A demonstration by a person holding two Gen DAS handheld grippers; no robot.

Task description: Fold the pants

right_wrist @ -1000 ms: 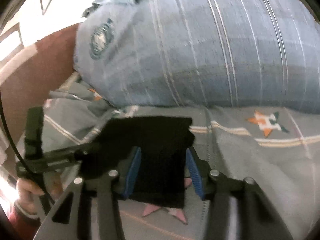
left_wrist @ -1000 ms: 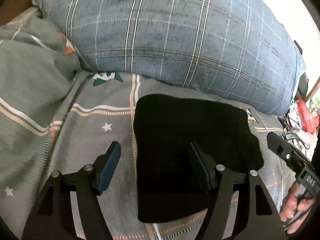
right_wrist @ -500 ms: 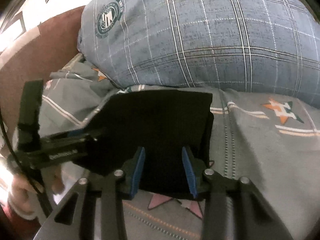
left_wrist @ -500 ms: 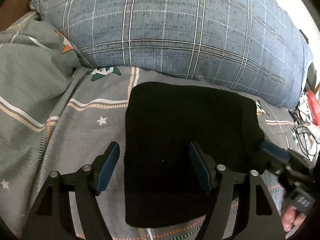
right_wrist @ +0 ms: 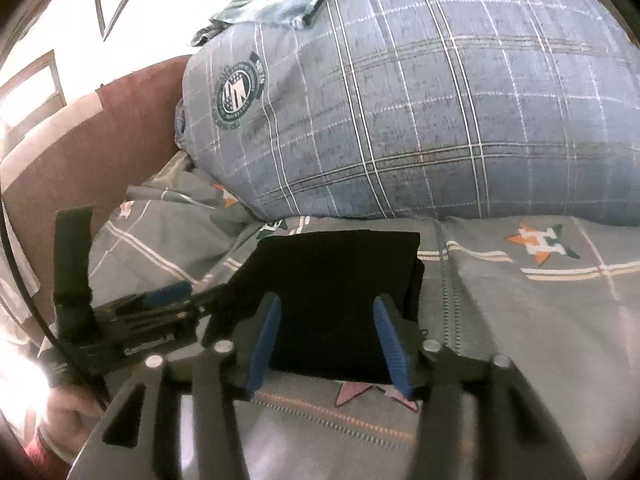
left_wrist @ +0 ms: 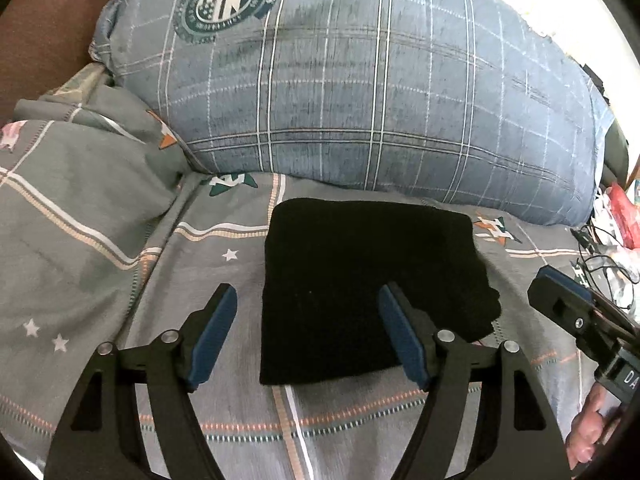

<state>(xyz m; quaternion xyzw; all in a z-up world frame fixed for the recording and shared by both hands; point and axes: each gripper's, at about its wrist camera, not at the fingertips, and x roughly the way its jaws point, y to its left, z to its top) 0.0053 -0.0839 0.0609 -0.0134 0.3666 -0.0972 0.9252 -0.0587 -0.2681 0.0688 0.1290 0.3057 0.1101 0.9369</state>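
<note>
The black pants [left_wrist: 360, 280] lie folded into a compact rectangle on the grey patterned bedsheet [left_wrist: 120, 264], just in front of a big blue plaid pillow [left_wrist: 360, 92]. My left gripper [left_wrist: 308, 320] is open and empty, raised over the near left part of the pants. My right gripper [right_wrist: 326, 324] is open and empty over the near edge of the pants [right_wrist: 340, 276]. The right gripper also shows at the right edge of the left wrist view [left_wrist: 576, 320]; the left gripper shows at the left of the right wrist view [right_wrist: 152, 316].
A brown headboard [right_wrist: 80, 160] rises at the left behind the pillow [right_wrist: 420, 100]. A rumpled grey blanket fold [left_wrist: 60, 184] lies left of the pants. Cables and red clutter [left_wrist: 612, 232] sit off the bed's right side.
Both grippers have drawn back and up from the pants, so more of the pillow shows. The right gripper's jaws have widened. The pants stay flat on the bed.
</note>
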